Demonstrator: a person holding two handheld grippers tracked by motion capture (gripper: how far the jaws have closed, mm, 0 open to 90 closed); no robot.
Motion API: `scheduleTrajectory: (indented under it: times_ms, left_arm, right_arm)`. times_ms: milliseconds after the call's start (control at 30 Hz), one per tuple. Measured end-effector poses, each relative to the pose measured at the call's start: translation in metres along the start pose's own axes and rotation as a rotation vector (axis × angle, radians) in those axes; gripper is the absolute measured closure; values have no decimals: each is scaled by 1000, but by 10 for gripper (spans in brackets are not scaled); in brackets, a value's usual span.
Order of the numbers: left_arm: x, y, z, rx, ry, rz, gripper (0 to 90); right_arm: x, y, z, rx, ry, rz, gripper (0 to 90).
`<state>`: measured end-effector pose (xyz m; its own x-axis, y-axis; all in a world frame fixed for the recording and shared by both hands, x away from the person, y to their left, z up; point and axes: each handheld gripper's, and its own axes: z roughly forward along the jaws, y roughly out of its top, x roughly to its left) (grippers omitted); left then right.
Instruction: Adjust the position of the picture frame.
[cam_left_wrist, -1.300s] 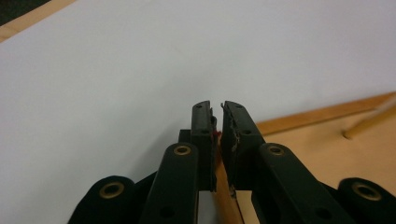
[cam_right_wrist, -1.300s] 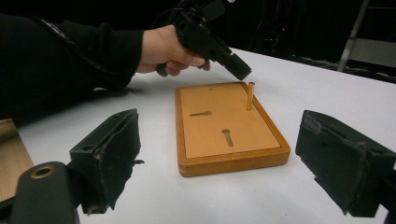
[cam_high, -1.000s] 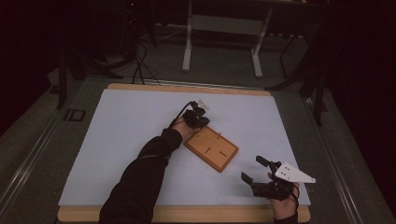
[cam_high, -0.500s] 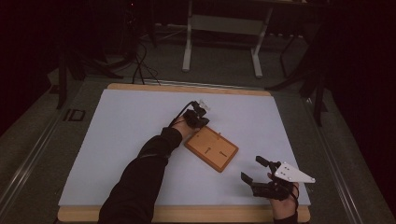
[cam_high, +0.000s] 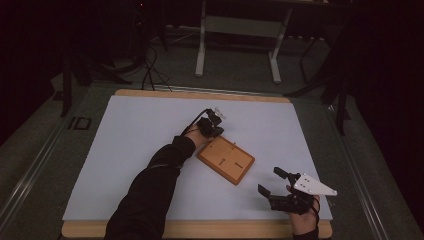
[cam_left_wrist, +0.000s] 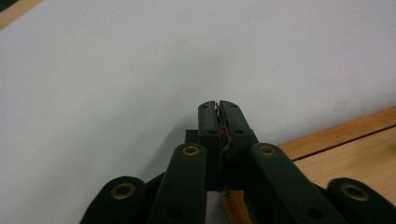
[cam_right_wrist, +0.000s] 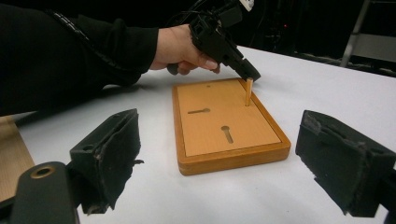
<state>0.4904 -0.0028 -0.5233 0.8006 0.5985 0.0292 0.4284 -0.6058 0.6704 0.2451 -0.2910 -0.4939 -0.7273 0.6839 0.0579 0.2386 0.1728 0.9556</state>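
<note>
The left gripper (cam_high: 216, 131) hovered at the far corner of the board (cam_high: 226, 160), which lay near the middle of the white counter (cam_high: 125, 150), turned at an angle to its edges. In the right gripper view the left gripper (cam_right_wrist: 250, 76) came down from the upper left, held by a hand (cam_right_wrist: 180, 49) in a dark sleeve, and its tips pinched the top of a short wooden peg (cam_right_wrist: 249, 92). The peg stood upright at the board's far right corner, just inside the raised rim, its foot on the board's surface. The left gripper's jaws had just been closing, with the peg between them. In the left gripper view the two jaws met at the tips (cam_left_wrist: 218, 109), with the white counter beyond them and the board (cam_left_wrist: 355, 149) at the lower right; the peg itself could not be made out there.

The board (cam_right_wrist: 226, 121) was a flat wooden tray with a darker rim. Two keyhole-shaped slots were cut in its face: one slot (cam_right_wrist: 198, 111) lay crosswise nearer the left side, the other slot (cam_right_wrist: 227, 133) ran lengthwise nearer the front.

The right gripper (cam_high: 274, 184) rested near the counter's front right edge, well apart from the board, with the grey plate (cam_high: 314, 185) on top. Its jaws stood wide open with nothing between them, the board seen through the gap.
</note>
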Motion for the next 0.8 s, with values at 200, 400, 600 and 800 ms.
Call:
scheduleTrajectory:
  times_ms: [200, 400, 600, 800]
  left_arm:
    - [-1, -9, -8, 6, 8, 0, 894]
    - [-2, -18, -16, 11, 0, -16, 895]
    - [-6, -27, -26, 20, -2, -12, 894]
    - [-14, -38, -38, 31, -11, 2, 893]
  right_arm:
    - [1, 0, 0, 0, 0, 0, 133]
    - [1, 0, 1, 4, 1, -3, 133]
    - [2, 0, 1, 5, -3, -5, 133]
    - [2, 0, 1, 6, -1, -4, 133]
